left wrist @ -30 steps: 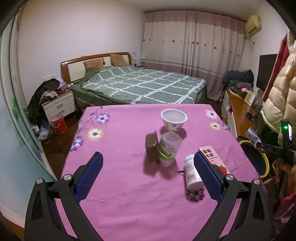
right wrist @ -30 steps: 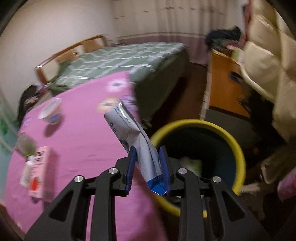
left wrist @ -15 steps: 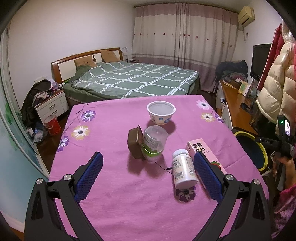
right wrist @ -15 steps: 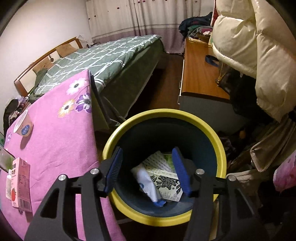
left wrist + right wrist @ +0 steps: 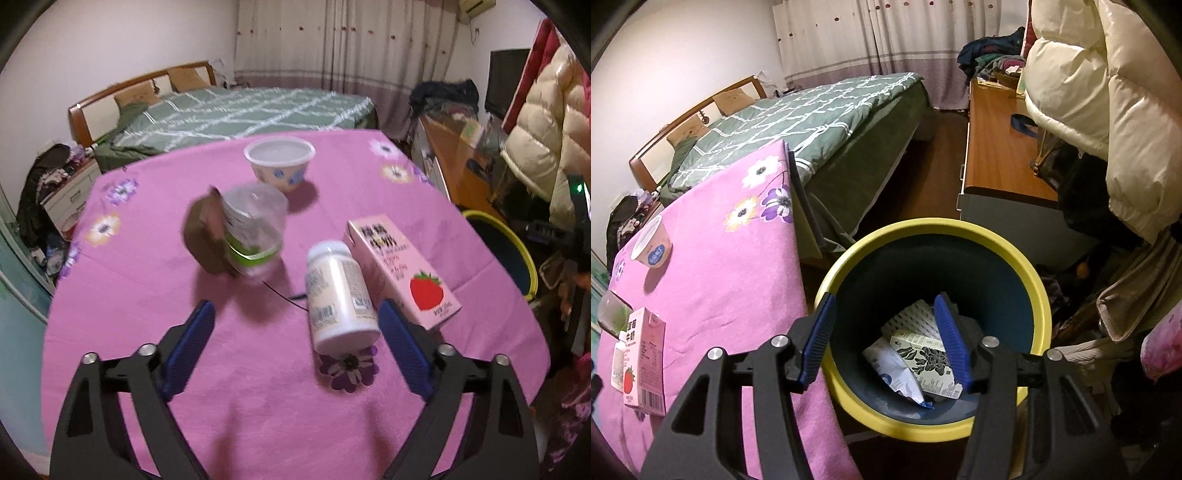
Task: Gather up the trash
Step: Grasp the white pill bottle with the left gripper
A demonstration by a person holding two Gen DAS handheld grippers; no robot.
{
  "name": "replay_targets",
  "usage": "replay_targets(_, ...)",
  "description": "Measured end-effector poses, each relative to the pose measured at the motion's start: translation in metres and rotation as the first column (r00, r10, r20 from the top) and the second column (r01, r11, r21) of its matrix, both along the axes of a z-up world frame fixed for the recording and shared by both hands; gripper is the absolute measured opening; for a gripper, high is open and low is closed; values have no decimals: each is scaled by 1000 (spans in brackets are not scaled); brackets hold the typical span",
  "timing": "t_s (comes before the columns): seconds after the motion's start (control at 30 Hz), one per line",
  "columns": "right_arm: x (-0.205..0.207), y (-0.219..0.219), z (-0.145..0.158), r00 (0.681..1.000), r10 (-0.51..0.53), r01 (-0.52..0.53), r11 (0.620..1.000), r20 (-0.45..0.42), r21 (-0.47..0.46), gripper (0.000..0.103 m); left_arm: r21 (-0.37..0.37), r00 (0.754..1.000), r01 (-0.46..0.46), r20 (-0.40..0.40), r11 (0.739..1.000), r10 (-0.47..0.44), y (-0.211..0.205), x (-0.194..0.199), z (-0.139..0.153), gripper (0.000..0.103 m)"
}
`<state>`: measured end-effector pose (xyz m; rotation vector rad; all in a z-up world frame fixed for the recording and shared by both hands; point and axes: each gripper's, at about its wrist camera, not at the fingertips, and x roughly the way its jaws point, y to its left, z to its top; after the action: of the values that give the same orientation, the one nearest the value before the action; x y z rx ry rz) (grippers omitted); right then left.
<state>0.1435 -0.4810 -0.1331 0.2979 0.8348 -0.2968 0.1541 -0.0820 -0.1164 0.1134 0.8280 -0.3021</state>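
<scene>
The white bottle (image 5: pixel 341 291) lies on its side on the pink table (image 5: pixel 147 295) beside a strawberry carton (image 5: pixel 402 266), the left gripper (image 5: pixel 295 339) wide and nearing, likely next closing around it, while the right gripper (image 5: pixel 886 339) hangs wide and empty over the yellow-rimmed bin (image 5: pixel 1030 280)

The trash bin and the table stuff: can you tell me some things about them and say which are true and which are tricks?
1. The right gripper is open over the yellow-rimmed bin. True.
2. The bin is empty. False: a blue-and-white pouch and a patterned carton lie inside.
3. The white bottle stands upright. False: it lies on its side.
4. The pink strawberry carton lies beside the bottle. True.
5. The left gripper holds the bottle. False: it is open, holding nothing.
</scene>
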Motion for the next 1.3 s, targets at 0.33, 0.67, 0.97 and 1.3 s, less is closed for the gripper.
replay_targets(0.33,1,-1,-6,1000,2,-2,1000,-8,14,53,19,998,54,-39,998,-53,-23,7,-22,81)
replay_targets(0.67,1,-1,-8,1000,4,-3,1000,-11,17,53,10,992,93,-86,996,-92,-34,18,-34,61)
replay_targets(0.97,-1,0,-13,1000,9,-9,1000,-18,22,53,-9,991,119,-60,993,-119,-35,16,-29,48)
replay_targets(1.3,-5,3,-13,1000,13,-13,999,-13,29,53,-20,993,120,11,993,-120,-24,-4,6,47)
